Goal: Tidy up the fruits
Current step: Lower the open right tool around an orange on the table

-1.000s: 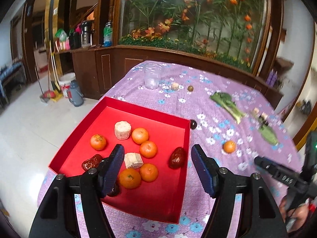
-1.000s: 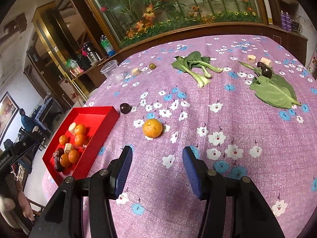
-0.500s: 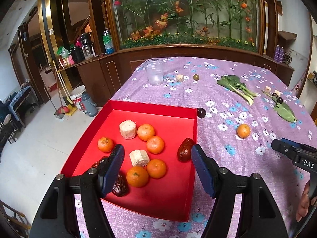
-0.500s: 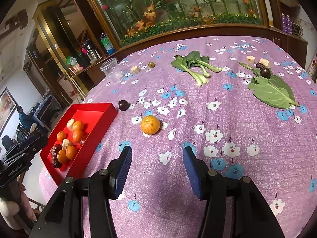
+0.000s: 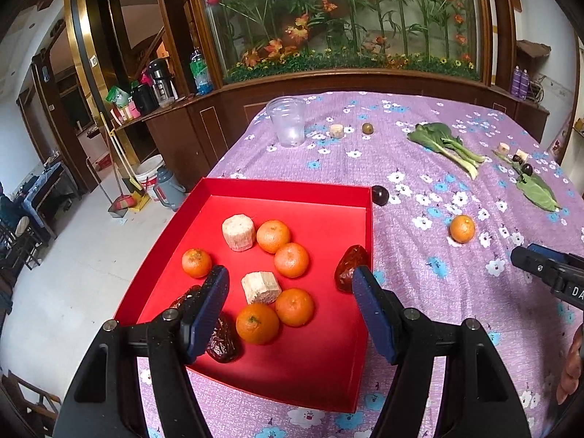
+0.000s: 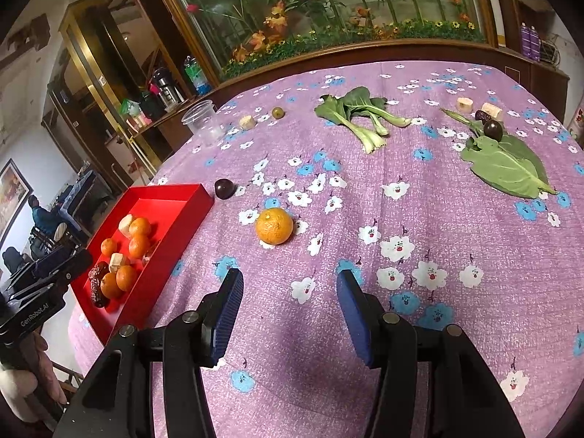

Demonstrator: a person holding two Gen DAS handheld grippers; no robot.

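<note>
A red tray [image 5: 292, 189] [image 6: 171, 197] on the purple flowered cloth holds several tangerines, two pale cut chunks and dark red dates. My left gripper [image 5: 290, 292] hovers open over the tray's near half, nothing between its fingers. One loose tangerine [image 6: 274, 225] [image 5: 462, 229] lies on the cloth right of the tray. My right gripper [image 6: 290, 294] stands open just short of that tangerine, empty. A dark round fruit [image 6: 224, 188] [image 5: 380, 195] sits by the tray's far right corner.
Farther back lie a bok choy [image 6: 359, 115], a big green leaf [image 6: 507, 168] with a dark fruit [image 6: 492, 129] and pale chunks, a clear plastic cup [image 5: 286, 120], a small green fruit [image 6: 278, 112] and another chunk [image 6: 247, 122]. The table edge drops to the floor at left.
The left gripper's view has rolled level and shifted, so the tray now sits more squarely ahead. The right gripper has stayed still.
</note>
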